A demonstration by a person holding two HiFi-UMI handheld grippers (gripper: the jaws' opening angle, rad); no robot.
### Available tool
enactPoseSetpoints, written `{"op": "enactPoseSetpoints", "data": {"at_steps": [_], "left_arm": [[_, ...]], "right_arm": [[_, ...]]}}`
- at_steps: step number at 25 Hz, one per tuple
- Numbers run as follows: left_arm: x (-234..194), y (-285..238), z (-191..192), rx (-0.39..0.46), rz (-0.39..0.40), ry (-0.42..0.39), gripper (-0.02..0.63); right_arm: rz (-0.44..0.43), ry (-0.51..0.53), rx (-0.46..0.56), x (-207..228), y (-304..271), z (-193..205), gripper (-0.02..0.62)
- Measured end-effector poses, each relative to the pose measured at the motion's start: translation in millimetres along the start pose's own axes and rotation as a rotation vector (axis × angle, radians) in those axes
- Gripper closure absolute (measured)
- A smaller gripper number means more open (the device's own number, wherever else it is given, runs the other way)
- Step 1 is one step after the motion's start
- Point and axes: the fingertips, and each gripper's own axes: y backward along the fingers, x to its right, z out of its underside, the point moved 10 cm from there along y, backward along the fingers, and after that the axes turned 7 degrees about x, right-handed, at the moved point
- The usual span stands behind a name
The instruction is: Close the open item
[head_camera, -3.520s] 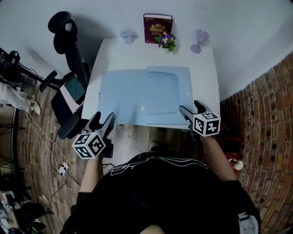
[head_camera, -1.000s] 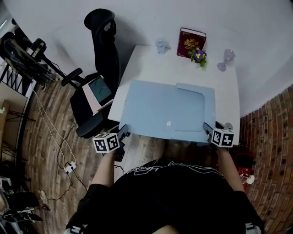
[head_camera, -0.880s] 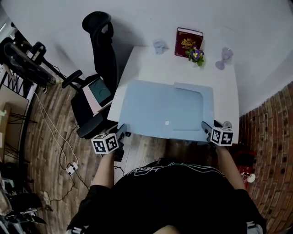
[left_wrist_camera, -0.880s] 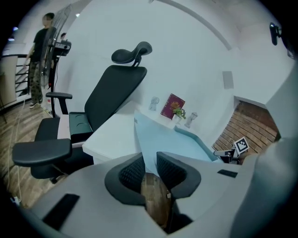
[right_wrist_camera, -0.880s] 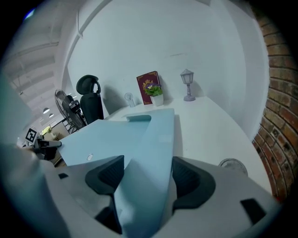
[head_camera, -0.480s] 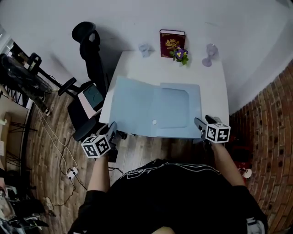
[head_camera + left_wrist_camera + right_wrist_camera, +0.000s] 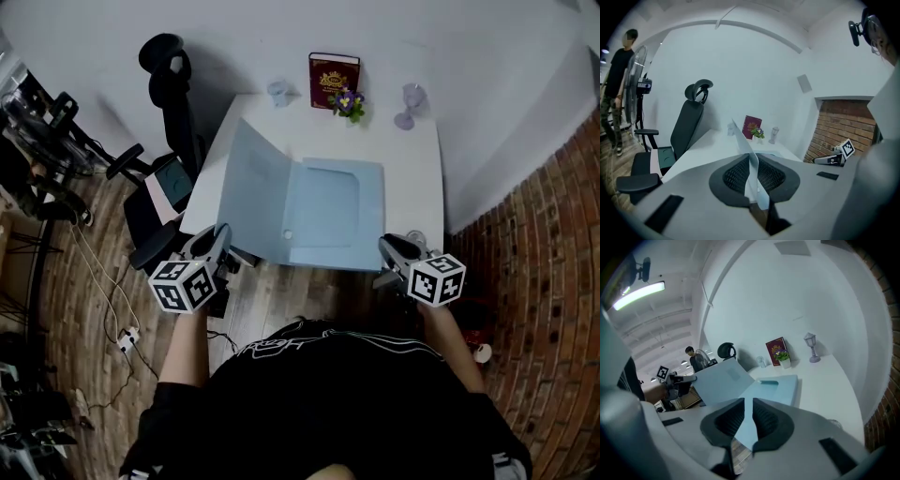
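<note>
A light blue folder lies open on the white table. Its left cover stands tilted up off the table. My left gripper is shut on that cover's near corner, and the left gripper view shows the cover edge-on between the pads of the left gripper. My right gripper is at the folder's near right corner. Its jaws are closing, and the right gripper view shows the blue corner filling the narrow gap of the right gripper.
At the table's far edge stand a dark red book, a small flower pot, a clear lamp-shaped ornament and a small glass. A black office chair is left of the table, a brick wall right. A person stands far off.
The folder's left cover has gone from lying flat to tilted up, lifted by my left gripper. My right gripper's jaws have narrowed onto the near right corner.
</note>
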Motion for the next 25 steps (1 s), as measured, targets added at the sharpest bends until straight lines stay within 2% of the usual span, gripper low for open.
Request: {"op": "enactPoseSetpoints", "data": {"at_steps": [2,4,15,25], "left_arm": [[12.1,-1.6,-1.9,0.003,0.020,-0.010,0.549],[23.3,-2.6,-2.8,0.007,0.046,0.005,0.549],[90.8,-27.1,-8.1,-0.015,0.165,-0.041,0.549],[146.4,-57.3,11.1,-0.063,0.256,0.002,0.548]], "right_arm": [[-0.041,0.004,0.009,-6.6,6.5,2.8,0.573],[-0.075,0.007,0.012,-12.0,13.6,7.3,0.592],[-0.136,-0.023,0.097,-10.3,58.4,10.2,0.594],[-0.141,-0.011,0.158,-3.2,96.9,4.9,0.594]]}}
